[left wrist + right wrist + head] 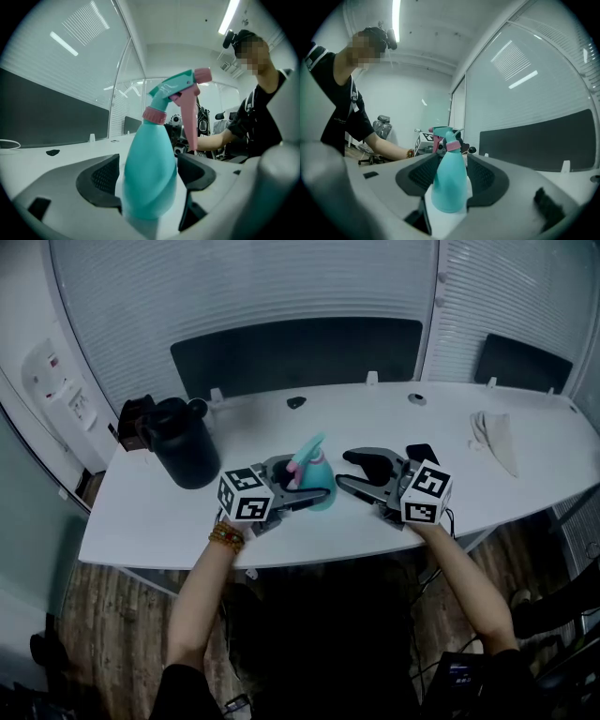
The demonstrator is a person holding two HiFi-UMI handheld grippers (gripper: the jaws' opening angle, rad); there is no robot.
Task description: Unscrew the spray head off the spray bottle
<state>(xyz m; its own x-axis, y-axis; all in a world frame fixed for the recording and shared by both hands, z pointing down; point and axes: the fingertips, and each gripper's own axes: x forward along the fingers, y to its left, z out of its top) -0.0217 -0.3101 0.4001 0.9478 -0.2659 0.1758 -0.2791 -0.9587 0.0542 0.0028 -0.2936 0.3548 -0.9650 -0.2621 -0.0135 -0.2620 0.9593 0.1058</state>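
Reaching in from near edge: two arms over white table. Left gripper: jaws wide, one either side of spray bottle body, sliver of gap beside one pad, no squeeze visible. Bottle upright near table middle, teal, pink collar, spray head on top, pink trigger. Right gripper just right of bottle, apart from it, jaws partly open, empty, aimed at bottle. Farther left: black jug. Far right: folded cloth.

Head view looks steeply down; gripper views (facing each other, low) share the spray bottle.
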